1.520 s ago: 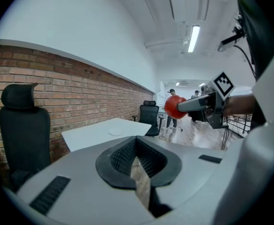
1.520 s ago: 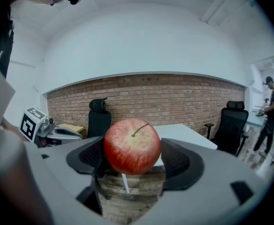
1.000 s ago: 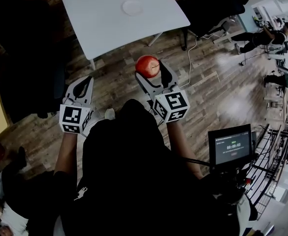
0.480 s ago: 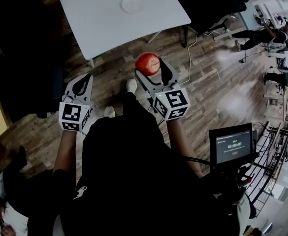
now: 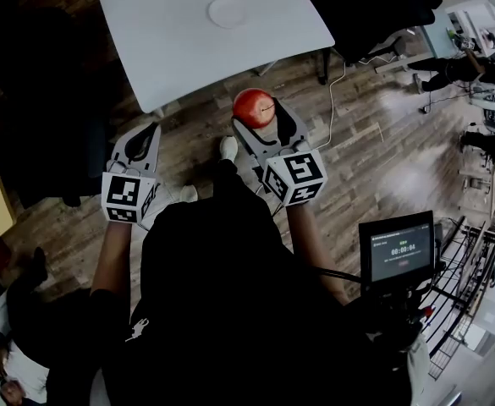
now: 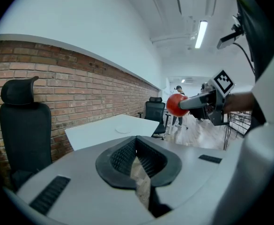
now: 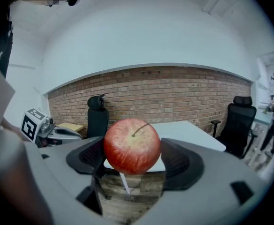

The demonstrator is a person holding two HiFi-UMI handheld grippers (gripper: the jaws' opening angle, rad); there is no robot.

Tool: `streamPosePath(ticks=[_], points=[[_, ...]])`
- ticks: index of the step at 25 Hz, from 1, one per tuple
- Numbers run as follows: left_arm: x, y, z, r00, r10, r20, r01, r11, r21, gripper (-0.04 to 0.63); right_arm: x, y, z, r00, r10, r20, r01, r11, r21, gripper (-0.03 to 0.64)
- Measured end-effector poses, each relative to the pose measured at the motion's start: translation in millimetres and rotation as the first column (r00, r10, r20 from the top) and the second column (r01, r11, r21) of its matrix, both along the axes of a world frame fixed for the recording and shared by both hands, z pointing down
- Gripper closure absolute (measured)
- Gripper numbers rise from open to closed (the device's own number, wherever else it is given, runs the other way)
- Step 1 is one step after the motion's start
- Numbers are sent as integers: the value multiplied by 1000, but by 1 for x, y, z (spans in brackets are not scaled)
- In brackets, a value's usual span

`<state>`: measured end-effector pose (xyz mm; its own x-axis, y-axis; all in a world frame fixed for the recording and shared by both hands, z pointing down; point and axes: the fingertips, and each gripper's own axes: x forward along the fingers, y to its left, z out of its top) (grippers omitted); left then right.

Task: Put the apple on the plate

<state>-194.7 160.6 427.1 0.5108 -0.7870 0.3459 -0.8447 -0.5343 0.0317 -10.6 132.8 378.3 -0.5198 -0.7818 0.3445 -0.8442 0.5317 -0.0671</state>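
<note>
While the right gripper (image 5: 262, 118) clamps the apple (image 7: 132, 146), the plate (image 5: 228, 11) lies well ahead on the table (image 5: 171, 49); the left gripper (image 5: 141, 146) is closed, empty.

The right gripper (image 7: 134, 167) grips a red apple (image 7: 132, 145) at frame centre, stem up. Behind it are a white tabletop (image 7: 195, 134), a brick wall (image 7: 174, 95) and, left of centre, a black chair (image 7: 97, 118).

Stepped nearer desk (image 5: 179, 41) at 12 o'clock. Carried apple (image 5: 254, 107) in right gripper (image 5: 261, 118) slightly toward 12 o'clock. Brought white shoe (image 5: 228, 148) into sight at 7 o'clock of apple.
</note>
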Motion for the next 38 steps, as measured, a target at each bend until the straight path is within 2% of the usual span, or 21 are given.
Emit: streamPosePath(ticks=[14, 19, 24, 31, 38], points=[[63, -84, -11, 998, 7, 62, -8, 1000, 0, 588, 53, -92, 5, 998, -33, 45, 33, 999, -9, 244], [139, -162, 0, 995, 24, 94, -22, 999, -23, 588, 124, -170, 21, 997, -33, 76, 36, 999, -35, 244], [194, -223, -3, 993, 20, 112, -15, 999, -47, 589, 177, -232, 23, 994, -39, 99, 45, 998, -53, 244], [199, -227, -9, 993, -24, 117, 25, 1000, -3, 588, 178, -239, 18, 991, -93, 96, 95, 995, -17, 244], [185, -218, -17, 990, -68, 124, 68, 998, 7, 588, 158, -236, 10, 983, -152, 103, 153, 988, -4, 244]])
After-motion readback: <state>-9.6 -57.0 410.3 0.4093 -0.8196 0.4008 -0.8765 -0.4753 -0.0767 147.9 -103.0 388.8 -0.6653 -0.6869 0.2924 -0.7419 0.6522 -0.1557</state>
